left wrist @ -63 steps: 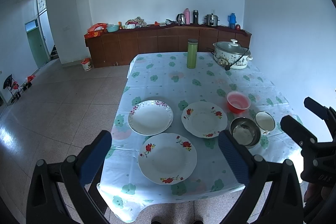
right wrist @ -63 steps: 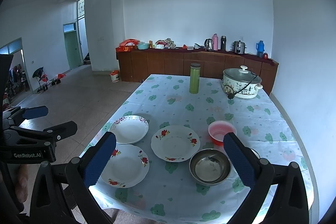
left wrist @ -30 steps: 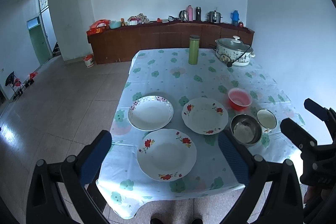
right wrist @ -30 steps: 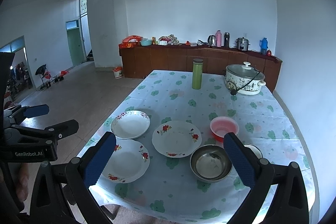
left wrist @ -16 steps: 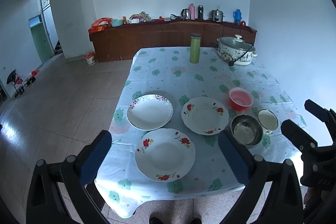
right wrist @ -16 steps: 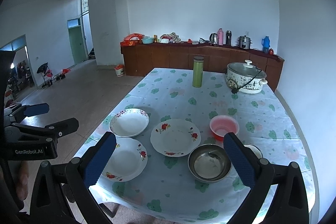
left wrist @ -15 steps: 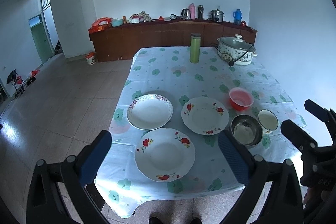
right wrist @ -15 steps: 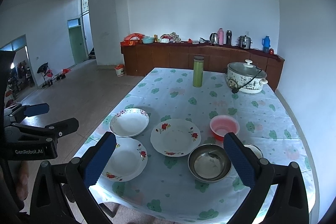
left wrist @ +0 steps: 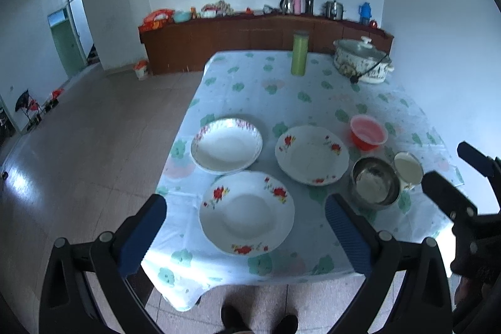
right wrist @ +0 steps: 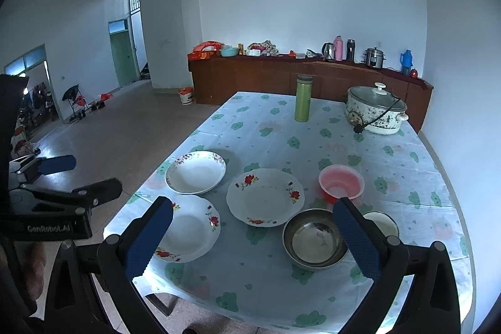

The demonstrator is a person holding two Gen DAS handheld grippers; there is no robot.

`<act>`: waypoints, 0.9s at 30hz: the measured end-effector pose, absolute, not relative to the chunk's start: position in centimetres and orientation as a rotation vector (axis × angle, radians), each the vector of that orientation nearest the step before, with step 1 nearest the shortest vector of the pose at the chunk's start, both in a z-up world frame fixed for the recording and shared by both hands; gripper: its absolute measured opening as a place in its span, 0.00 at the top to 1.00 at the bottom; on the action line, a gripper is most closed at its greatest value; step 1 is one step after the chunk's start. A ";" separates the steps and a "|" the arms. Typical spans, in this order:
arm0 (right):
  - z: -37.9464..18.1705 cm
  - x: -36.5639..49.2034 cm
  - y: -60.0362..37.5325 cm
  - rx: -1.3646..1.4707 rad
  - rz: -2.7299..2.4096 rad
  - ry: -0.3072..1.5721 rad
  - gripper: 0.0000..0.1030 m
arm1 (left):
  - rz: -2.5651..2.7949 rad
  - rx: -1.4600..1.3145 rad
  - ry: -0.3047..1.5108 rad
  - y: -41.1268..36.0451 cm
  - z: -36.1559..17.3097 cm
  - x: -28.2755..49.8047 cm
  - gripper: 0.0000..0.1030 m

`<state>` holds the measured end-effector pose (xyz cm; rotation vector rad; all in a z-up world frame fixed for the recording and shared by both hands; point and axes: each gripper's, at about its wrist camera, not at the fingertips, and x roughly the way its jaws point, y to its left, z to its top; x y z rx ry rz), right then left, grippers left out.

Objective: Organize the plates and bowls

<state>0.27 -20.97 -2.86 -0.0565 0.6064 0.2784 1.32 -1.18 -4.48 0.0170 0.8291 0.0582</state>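
Observation:
Three white flowered plates lie on the table [left wrist: 281, 89]: a near plate [left wrist: 246, 212] [right wrist: 186, 227], a left deep plate [left wrist: 226, 144] [right wrist: 195, 172] and a middle plate [left wrist: 312, 154] [right wrist: 265, 196]. To their right sit a steel bowl [left wrist: 375, 182] [right wrist: 314, 238], a pink bowl [left wrist: 367, 132] [right wrist: 341, 183] and a small white cup [left wrist: 406, 168] [right wrist: 381, 223]. My left gripper [left wrist: 245, 219] hangs open in front of the table edge, above the near plate. My right gripper [right wrist: 252, 232] is open too, held back from the steel bowl. Neither holds anything.
A green flask [left wrist: 299, 53] [right wrist: 303, 97] and a lidded cooker pot [left wrist: 361, 58] [right wrist: 375, 108] stand at the table's far end. A brown counter [right wrist: 297, 77] with kettles and flasks lines the back wall. Tiled floor lies to the left. A person's shoes [left wrist: 258, 320] show below.
Both grippers have risen and drawn back slightly, so the table sits a little lower and farther in each view. Nothing on the table has moved; both stay open.

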 end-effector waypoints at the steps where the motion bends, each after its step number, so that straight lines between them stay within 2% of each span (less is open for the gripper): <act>1: -3.1 0.5 -20.8 -0.056 0.277 0.620 0.00 | 0.066 0.009 0.837 -0.8 -4.7 1.5 0.00; 10: -4.9 3.7 -18.3 -0.029 0.298 0.673 0.00 | 0.035 -0.021 0.871 2.1 -6.8 4.6 0.00; 20: -7.5 9.9 -14.9 -0.004 0.276 0.768 0.01 | 0.009 -0.046 0.943 6.6 -10.2 11.9 0.02; 24: -8.9 12.7 -13.7 0.012 0.290 0.808 0.11 | 0.003 -0.060 1.007 8.1 -12.4 14.5 0.06; 26: -9.6 14.1 -13.1 0.015 0.296 0.836 0.12 | 0.003 -0.072 1.038 8.9 -13.7 15.7 0.12; 27: -10.1 14.9 -12.7 0.016 0.303 0.849 0.13 | 0.008 -0.068 1.051 9.1 -14.2 16.3 0.13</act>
